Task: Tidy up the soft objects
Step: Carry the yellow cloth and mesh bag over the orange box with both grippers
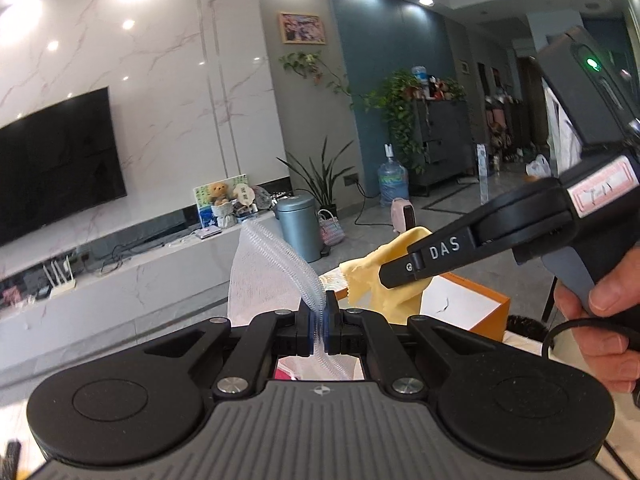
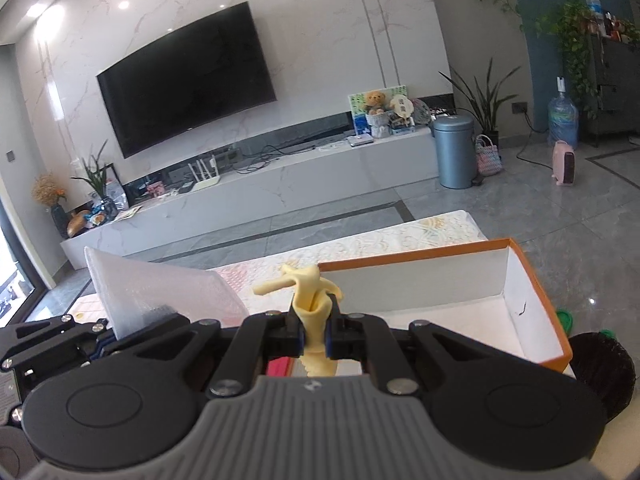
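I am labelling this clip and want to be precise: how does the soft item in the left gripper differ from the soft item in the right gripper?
The white mesh bag is see-through net with a clear ribbed edge; the yellow cloth is opaque.
The left gripper pinches the bag flat by that edge; the right gripper squeezes the cloth into a crumpled bunch.
Both are held up in shut jaws near the orange box.

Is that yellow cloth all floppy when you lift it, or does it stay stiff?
Probably floppy: the yellow cloth bunches into soft folds where the right tool pinches it, and its free end droops. It looks thin, so likely light. The orange box beside it keeps straight walls, so the cloth would likely slump inside.
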Available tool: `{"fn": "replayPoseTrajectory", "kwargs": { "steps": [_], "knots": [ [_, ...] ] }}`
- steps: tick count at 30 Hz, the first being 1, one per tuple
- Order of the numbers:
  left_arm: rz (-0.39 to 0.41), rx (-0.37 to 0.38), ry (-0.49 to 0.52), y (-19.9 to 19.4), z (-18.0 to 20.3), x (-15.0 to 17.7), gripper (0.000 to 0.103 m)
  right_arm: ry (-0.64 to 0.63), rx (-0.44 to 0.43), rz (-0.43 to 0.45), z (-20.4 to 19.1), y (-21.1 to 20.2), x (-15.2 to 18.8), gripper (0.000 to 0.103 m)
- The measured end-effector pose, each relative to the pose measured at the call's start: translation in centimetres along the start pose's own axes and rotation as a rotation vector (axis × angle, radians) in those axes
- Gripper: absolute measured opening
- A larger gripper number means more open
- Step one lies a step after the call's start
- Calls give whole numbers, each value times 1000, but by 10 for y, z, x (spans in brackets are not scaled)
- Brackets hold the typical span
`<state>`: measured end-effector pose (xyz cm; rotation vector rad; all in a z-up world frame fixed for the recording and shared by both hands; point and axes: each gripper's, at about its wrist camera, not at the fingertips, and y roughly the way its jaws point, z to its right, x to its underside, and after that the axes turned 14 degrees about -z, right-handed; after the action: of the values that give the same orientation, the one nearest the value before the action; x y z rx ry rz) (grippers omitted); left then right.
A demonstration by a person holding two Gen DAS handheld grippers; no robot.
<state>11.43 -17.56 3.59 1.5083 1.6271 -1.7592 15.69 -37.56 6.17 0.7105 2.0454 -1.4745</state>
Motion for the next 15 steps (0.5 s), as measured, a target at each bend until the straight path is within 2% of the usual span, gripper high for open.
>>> {"fn": "replayPoseTrajectory", "kwargs": {
  "steps": [4,9,15],
  "knots": [
    [-34,-5,58,28,8,-9,5,34,4,-41,18,24,-11,7],
    [-173,46,46,70,5,-7,5,93,19,-155,42,68,-18,8],
    [-319,88,83,110,4,-2,7,117,32,-311,63,119,-18,11]
  ]
}}
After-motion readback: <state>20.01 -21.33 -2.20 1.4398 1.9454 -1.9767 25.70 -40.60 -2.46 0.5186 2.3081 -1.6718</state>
